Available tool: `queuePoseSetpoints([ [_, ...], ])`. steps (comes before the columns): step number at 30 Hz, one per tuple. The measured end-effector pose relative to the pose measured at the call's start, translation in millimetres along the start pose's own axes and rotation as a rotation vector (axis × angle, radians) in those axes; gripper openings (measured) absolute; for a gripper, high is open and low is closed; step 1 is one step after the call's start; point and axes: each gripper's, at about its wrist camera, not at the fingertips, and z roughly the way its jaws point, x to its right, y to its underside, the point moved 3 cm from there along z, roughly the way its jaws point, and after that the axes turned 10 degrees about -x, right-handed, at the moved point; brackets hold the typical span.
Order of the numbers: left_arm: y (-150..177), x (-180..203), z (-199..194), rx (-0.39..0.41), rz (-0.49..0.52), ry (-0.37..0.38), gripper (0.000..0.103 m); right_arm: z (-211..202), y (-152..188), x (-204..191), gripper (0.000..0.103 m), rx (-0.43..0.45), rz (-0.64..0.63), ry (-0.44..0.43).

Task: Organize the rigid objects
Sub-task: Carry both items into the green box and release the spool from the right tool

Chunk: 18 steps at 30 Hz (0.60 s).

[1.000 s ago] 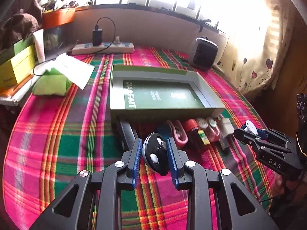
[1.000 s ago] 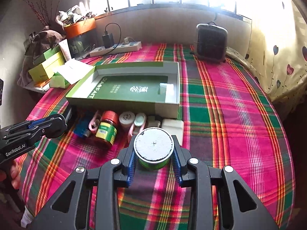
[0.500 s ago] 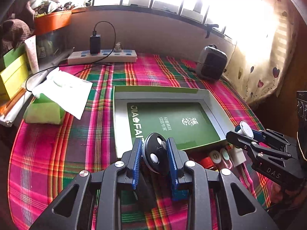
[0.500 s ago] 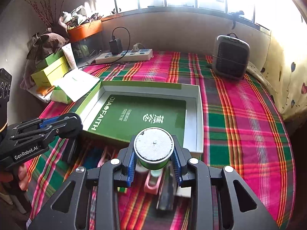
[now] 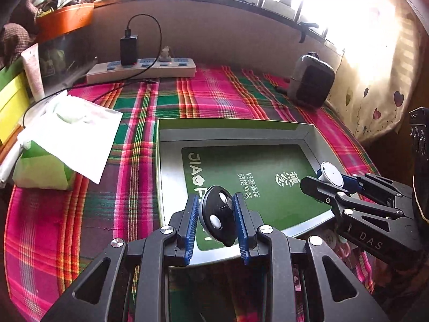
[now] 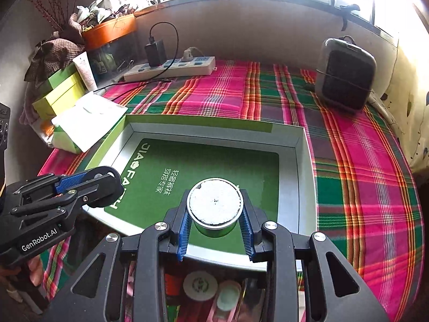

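My left gripper (image 5: pixel 216 224) is shut on a black round disc (image 5: pixel 217 218) with white spots, held on edge above the near left part of the open green box (image 5: pixel 230 134). My right gripper (image 6: pixel 215 232) is shut on a green tin with a silver lid (image 6: pixel 215 204), held above the box's near edge (image 6: pixel 300 196). Each gripper also shows in the other's view: the right one (image 5: pixel 325 179) with the tin's lid, the left one (image 6: pixel 99 182) at the box's left side. Several small jars and items (image 6: pixel 200 285) lie on the cloth in front of the box.
A plaid cloth (image 6: pixel 362 174) covers the table. A power strip (image 5: pixel 142 68) with a charger lies at the back. A small dark heater (image 6: pixel 346 80) stands back right. A tissue pack (image 5: pixel 53 145) and yellow-green boxes (image 6: pixel 59 94) are at the left.
Both grippers have risen and moved forward with their objects, from above the row of small items to above the green box.
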Motion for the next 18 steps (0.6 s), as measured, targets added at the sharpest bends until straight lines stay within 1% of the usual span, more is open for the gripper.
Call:
queuePoseSetpoints([
  [7,-1,3,12,-0.02,0.019,-0.008,0.025,18,-4,3,0.034,-0.032,0.002,0.007],
  [18,-2,5,17,-0.027,0.024,-0.009,0.025,28,-2,3,0.034,-0.056,-0.005,0.023],
])
